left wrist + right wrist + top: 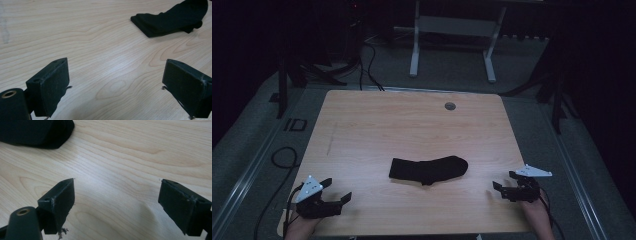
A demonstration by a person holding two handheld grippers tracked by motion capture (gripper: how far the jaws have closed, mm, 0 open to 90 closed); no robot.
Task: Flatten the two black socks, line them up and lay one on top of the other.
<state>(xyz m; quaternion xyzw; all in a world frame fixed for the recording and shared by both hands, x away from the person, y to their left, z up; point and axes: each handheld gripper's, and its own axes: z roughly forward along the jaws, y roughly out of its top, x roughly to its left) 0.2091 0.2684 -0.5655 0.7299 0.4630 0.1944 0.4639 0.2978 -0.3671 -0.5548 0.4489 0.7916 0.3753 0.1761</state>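
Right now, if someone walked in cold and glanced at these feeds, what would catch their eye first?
The black sock would stand out first: it lies flat near the middle of the pale wooden table, dark against the light grain. Next come the two grippers at the near edge, the left gripper and the right gripper, one on each side of the sock, both with jaws wide open and holding nothing.

left gripper (115, 82): jaws wide apart, empty | black sock (172, 17): flat on table (87, 37), well ahead

High view looks down; tong views skim close, sharing the sock (428, 170)
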